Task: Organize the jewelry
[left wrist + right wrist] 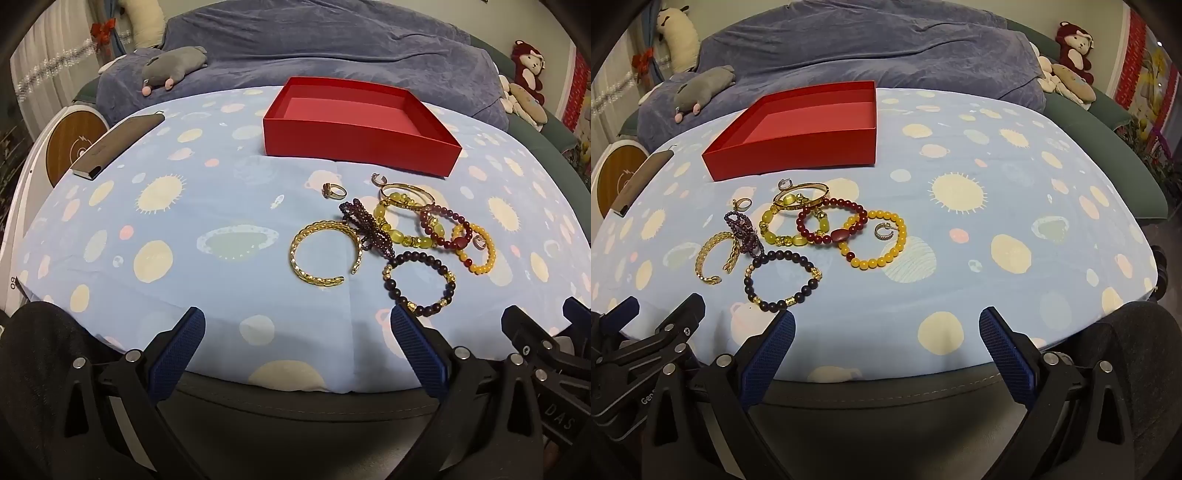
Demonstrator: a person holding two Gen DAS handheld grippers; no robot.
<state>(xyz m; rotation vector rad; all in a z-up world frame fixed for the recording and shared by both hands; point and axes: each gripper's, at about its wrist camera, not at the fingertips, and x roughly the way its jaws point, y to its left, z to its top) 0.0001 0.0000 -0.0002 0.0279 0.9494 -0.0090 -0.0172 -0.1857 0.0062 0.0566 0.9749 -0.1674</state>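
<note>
Seven bracelets lie clustered right of centre in the left wrist view, on the blue patterned counter (221, 206), with one ring (334, 191) and one red box (360, 125) above them, empty. The left tool (297, 345) is released wide, holding nothing.

Right wrist view: the same cluster sits left of centre, the black bead bracelet (783, 282) nearest; one box (798, 129) upper left. The right tool (886, 345) gapes, empty.

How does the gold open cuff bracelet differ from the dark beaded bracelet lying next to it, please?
The gold cuff bracelet is a woven metal band with a gap; the dark beaded bracelet is a closed loop of round dark beads with gold spacers. The cuff touches the purple bead tangle; the dark one lies nearest the grippers. Both lie flat on the cloth, outside the red box.
</note>
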